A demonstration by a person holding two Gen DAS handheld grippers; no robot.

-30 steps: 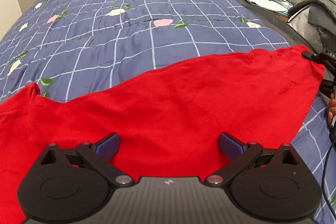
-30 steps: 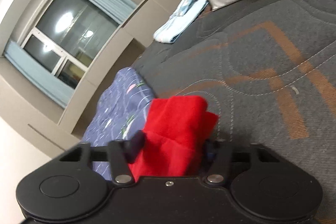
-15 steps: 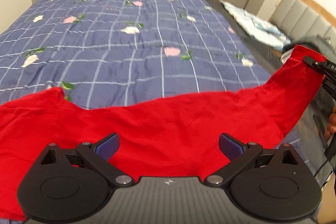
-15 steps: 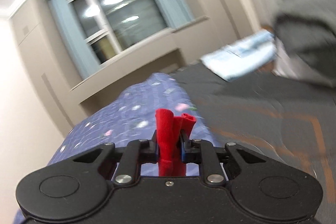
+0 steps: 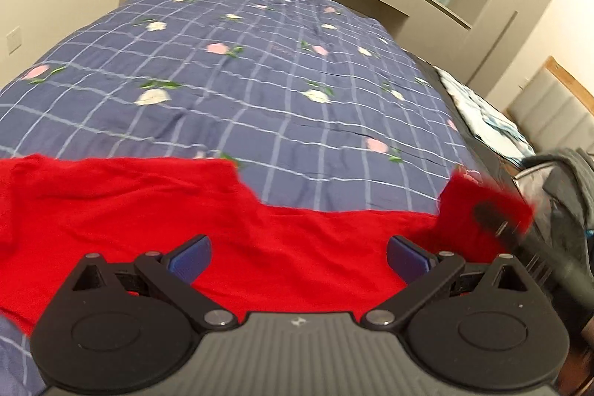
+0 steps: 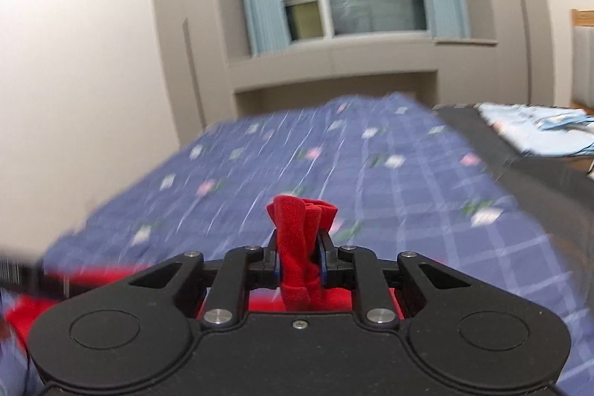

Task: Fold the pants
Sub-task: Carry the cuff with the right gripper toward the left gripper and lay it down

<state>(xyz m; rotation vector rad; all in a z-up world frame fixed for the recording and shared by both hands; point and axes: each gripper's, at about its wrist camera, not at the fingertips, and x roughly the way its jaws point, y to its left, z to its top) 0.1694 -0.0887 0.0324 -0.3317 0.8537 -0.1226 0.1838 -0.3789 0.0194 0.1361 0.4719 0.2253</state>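
Note:
The red pants (image 5: 156, 210) lie across the near part of the blue checked bedspread (image 5: 260, 80). My left gripper (image 5: 297, 253) is open, its blue pads (image 5: 189, 253) wide apart just above the red cloth. My right gripper (image 6: 300, 257) is shut on a bunched end of the red pants (image 6: 299, 229) and holds it lifted. That lifted end and the right gripper (image 5: 493, 218) show blurred at the right of the left wrist view.
The bedspread with flowers (image 6: 371, 166) covers most of the bed. A dark quilted mattress strip (image 6: 519, 173) with light blue folded cloth (image 6: 538, 132) runs along the right. Grey clothes (image 5: 568, 180) are piled at the right edge. A window and built-in cupboards stand beyond the bed.
My right gripper has closed on the pants end and swung it left and up over the bed, so the red cloth now folds inward. My left gripper stays open over the cloth.

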